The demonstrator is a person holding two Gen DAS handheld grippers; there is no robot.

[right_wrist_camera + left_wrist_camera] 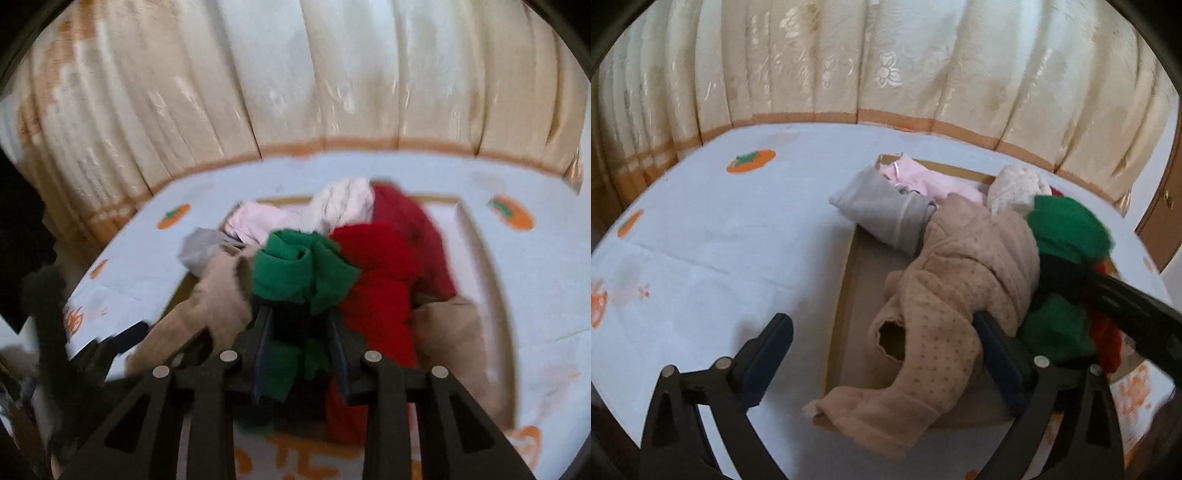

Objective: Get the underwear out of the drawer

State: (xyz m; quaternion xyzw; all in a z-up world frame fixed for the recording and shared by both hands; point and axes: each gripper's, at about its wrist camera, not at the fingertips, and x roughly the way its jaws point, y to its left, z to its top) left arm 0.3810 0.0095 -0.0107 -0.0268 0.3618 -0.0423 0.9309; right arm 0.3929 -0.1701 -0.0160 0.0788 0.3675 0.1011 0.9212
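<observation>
A shallow cardboard drawer [846, 295] lies on the table, heaped with clothes. A beige dotted garment [953, 288] with a hole spills over its near edge. Behind it are a grey piece [879, 210], a pink piece [923, 177] and a white piece [1015, 188]. My left gripper [882, 321] is open wide, its fingers on either side of the beige garment, the left finger over the tablecloth. My right gripper [298, 314] is shut on a green underwear piece [295, 266], which bulges out in front of the fingertips. A red garment [376, 258] lies just to its right.
The table wears a white cloth with orange persimmon prints [750, 161]. Cream curtains [886, 55] hang close behind the table. A wooden cabinet door [1163, 206] shows at the far right. In the right wrist view the left gripper [122, 339] appears blurred at lower left.
</observation>
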